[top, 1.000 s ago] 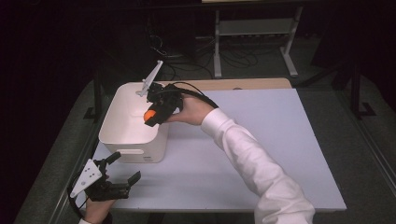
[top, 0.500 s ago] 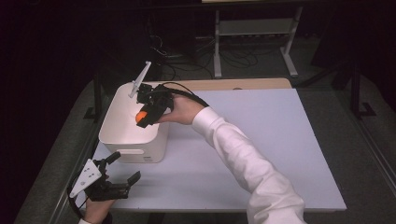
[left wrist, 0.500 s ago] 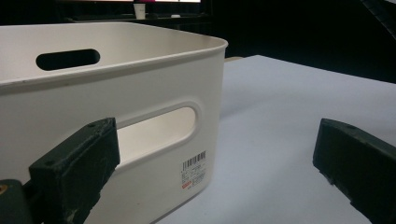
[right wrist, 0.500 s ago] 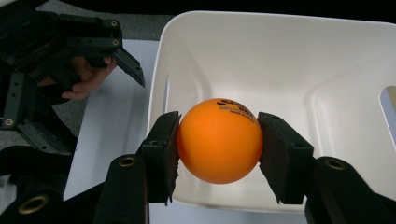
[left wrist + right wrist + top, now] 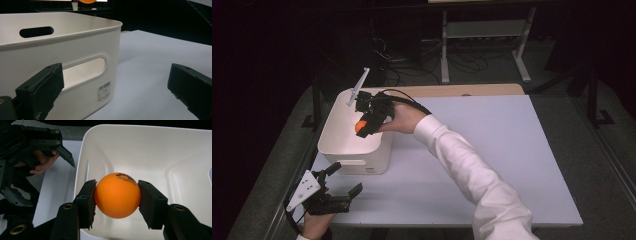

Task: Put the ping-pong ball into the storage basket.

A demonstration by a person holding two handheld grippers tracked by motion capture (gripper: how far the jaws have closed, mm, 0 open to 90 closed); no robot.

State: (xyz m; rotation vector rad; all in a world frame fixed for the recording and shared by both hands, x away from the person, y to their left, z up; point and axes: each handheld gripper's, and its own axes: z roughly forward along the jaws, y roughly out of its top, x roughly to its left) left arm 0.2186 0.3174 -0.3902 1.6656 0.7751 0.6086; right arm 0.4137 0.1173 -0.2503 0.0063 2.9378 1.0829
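An orange ball (image 5: 117, 195) with dark print is clamped between the two black jaws of my right gripper (image 5: 117, 203). It hangs above the open inside of a white plastic bin (image 5: 155, 152). In the high view the right gripper (image 5: 362, 126) holds the ball (image 5: 360, 127) over the bin (image 5: 362, 159) at the table's left side. My left gripper (image 5: 346, 181) rests low at the front left corner, open, with nothing between its jaws. Its own view looks at the bin's side wall (image 5: 82, 52) with a handle slot and a barcode label.
The white table top (image 5: 492, 145) stretches wide to the right of the bin. A wooden board (image 5: 462, 90) lies along the table's far edge. A metal stand (image 5: 484, 35) and cables sit on the dark floor behind.
My right gripper has carried the orange ball leftward, from the bin's right rim to above its inside. The left gripper has stayed put.
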